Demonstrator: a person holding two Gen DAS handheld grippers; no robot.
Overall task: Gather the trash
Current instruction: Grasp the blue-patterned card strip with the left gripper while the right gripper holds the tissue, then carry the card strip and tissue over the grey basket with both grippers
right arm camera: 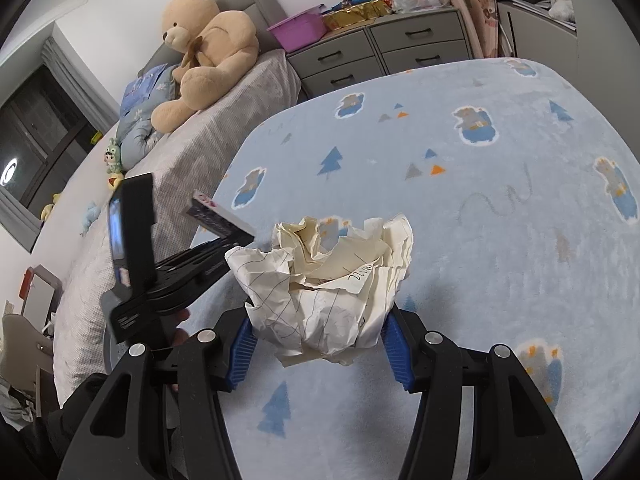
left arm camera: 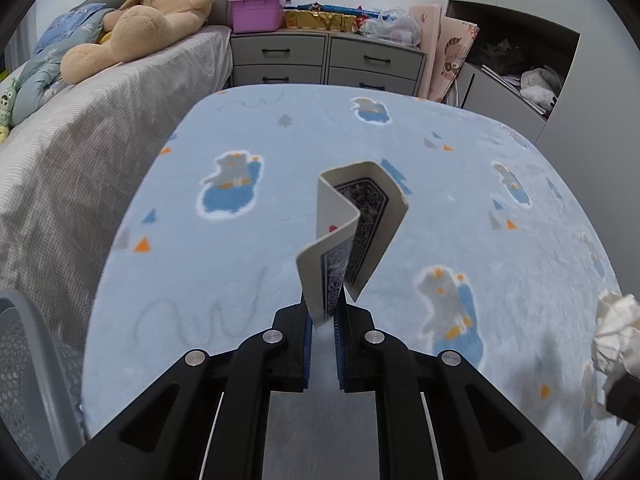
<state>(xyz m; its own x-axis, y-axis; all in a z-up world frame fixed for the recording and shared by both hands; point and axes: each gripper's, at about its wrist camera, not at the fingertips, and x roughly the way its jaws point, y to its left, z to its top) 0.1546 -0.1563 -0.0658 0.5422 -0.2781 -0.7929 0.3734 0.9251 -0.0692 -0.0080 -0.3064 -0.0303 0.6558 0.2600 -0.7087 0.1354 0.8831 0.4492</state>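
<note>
Bent playing card [left arm camera: 352, 232] is pinched at its lower edge by left gripper [left arm camera: 325, 320]; thin, springy, slip-prone. Crumpled paper wad [right arm camera: 324, 288] is clamped across its middle by right gripper [right arm camera: 320, 344]: light, crushable.

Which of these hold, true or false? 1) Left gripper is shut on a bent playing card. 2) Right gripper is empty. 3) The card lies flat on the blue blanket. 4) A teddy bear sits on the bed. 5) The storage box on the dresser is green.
1) True: the left gripper pinches the bent playing card.
2) False: the right gripper holds a crumpled paper ball.
3) False: the card stands up from the jaws, above the blue blanket.
4) True: the teddy bear sits on the bed.
5) False: the storage box is purple.
</note>
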